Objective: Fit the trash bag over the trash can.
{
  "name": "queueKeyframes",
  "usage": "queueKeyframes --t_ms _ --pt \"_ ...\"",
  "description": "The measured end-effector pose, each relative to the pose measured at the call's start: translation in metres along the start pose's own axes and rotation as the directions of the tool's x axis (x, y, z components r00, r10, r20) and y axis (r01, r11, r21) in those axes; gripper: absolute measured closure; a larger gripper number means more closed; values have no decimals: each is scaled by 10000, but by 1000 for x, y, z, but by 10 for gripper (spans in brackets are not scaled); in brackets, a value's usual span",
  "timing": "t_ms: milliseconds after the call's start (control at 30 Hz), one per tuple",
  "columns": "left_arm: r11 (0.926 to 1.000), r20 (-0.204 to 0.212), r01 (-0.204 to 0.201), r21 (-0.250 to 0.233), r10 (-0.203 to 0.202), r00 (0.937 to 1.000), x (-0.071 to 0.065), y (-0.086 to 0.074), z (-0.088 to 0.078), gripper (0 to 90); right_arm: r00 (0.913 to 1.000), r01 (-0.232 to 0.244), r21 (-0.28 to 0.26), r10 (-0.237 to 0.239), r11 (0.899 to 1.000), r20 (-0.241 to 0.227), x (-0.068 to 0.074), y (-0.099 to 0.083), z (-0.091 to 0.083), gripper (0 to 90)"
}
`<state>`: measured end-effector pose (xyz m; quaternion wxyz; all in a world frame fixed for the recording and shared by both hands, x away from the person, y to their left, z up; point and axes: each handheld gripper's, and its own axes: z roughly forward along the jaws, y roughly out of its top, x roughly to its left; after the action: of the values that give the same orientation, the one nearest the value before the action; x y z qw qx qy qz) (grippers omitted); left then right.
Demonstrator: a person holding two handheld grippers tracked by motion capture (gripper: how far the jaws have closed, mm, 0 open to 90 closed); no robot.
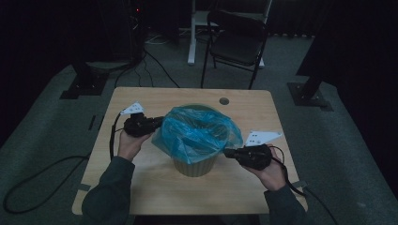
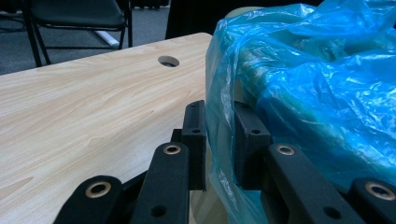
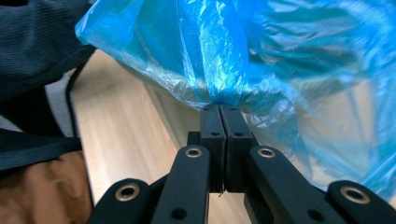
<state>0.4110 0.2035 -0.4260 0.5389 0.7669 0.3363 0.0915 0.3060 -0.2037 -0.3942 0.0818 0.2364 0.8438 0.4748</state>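
A blue plastic bag (image 1: pixel 197 131) lines a beige ribbed bin (image 1: pixel 195 166) at the middle of the wooden table (image 1: pixel 155 187). Its film hangs loosely over the rim. My left gripper (image 1: pixel 157 123) reaches in at the bin's left side. In the left gripper view its jaws (image 2: pixel 219 112) stand a narrow gap apart, with the bag's film (image 2: pixel 317 70) bunched between the pads. My right gripper (image 1: pixel 227 152) is at the bin's right side. There its jaws (image 3: pixel 219 109) are pressed together on a pinch of the bag's edge (image 3: pixel 233 46).
A round cable hole (image 1: pixel 224 101) lies in the table behind the bin. A black folding chair (image 1: pixel 237 40) stands beyond the far edge. Cables trail off both grippers to the floor. A dark sleeve (image 3: pixel 37 42) crosses the right gripper view's upper left.
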Motion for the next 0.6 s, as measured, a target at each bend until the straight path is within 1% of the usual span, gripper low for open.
queueKeyframes --t_ms 33,167,200,233,267,300,333,367,400,467,500,533,567,600 --pt "10000 8 -18 7 18 10000 0 0 0 772 9999 -68 79 69 9999 -152 0 -2 3 894" --pt "10000 23 -33 1 33 10000 -1 -1 0 772 9993 -36 401 52 9992 -381 2 -6 10 894" --pt "10000 23 -33 1 33 10000 -1 -1 0 772 9993 -36 401 52 9992 -381 2 -6 10 894" --pt "10000 53 -48 -6 48 10000 -2 -1 0 771 9988 -41 607 70 9982 -491 2 -8 15 894" --pt "10000 69 -44 -6 44 10000 -2 -1 0 771 9986 -60 702 97 9975 -526 1 -8 16 894" --pt "10000 69 -44 -6 44 10000 -2 -1 0 770 9986 -60 702 97 9975 -526 1 -8 16 894" --pt "10000 72 -54 -8 54 10000 -3 -2 0 769 9986 -37 874 83 9962 -528 0 -10 19 894" --pt "10000 72 -54 -8 54 10000 -3 -2 0 769 9986 -37 874 83 9962 -528 0 -10 19 894" --pt "10000 44 -75 19 75 10000 -3 -2 0 769 9991 -43 1075 88 9942 -414 -1 -11 21 895" --pt "10000 52 -49 -14 49 10000 -2 -2 -1 766 9994 -118 1181 156 9929 -313 -3 -13 22 894" --pt "10000 45 -36 -38 36 10000 -2 -2 -2 765 9993 -175 1156 212 9931 -311 -4 -14 22 891" --pt "10000 14 -39 -45 39 10000 -2 -2 -2 762 9993 -198 1120 231 9935 -277 -4 -14 21 864" --pt "10000 14 -39 -45 39 10000 -2 -2 -2 758 9993 -198 1120 231 9935 -277 -4 -14 21 864" --pt "10000 -9 -44 -61 43 10000 -2 -2 -3 758 9997 -149 1082 171 9940 -194 -5 -14 19 830"
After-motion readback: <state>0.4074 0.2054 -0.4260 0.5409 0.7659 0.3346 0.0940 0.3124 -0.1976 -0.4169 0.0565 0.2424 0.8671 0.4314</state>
